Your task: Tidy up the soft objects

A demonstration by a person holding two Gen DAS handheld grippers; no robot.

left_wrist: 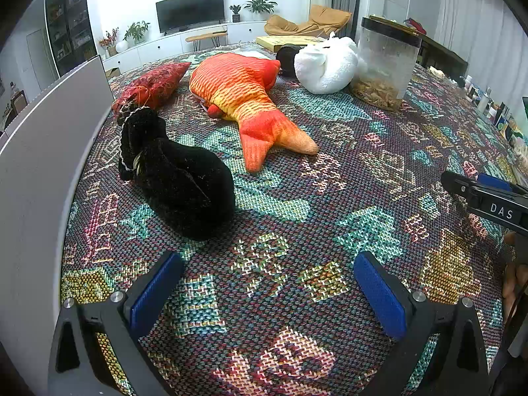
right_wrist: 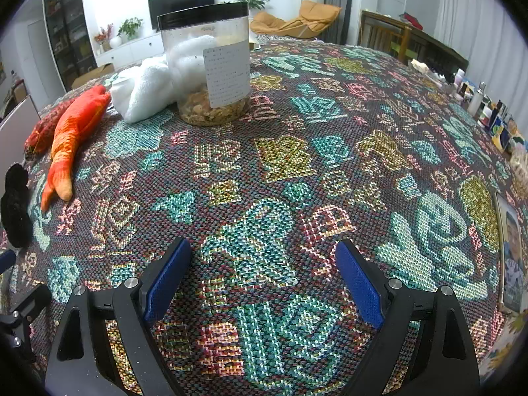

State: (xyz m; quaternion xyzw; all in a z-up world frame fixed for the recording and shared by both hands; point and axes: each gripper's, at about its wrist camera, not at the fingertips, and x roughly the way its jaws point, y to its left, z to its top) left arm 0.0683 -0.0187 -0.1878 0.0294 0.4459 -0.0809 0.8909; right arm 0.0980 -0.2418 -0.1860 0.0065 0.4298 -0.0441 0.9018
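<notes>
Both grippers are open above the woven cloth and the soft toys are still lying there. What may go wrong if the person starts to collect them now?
1. The white plush lies against the clear jar; pulling it away might tip or shift the jar.
2. The black pouch carries a thin cord; the left gripper could catch only the cord, leaving the pouch dangling.
3. The orange fish is long and limp; gripped at its tail, it may drag across the cloth.

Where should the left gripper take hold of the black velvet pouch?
Grip the black velvet pouch at its cinched neck, coming from above with the left gripper. The neck stands up narrow beside the gray box wall; the body looks wide and slumped.
</notes>
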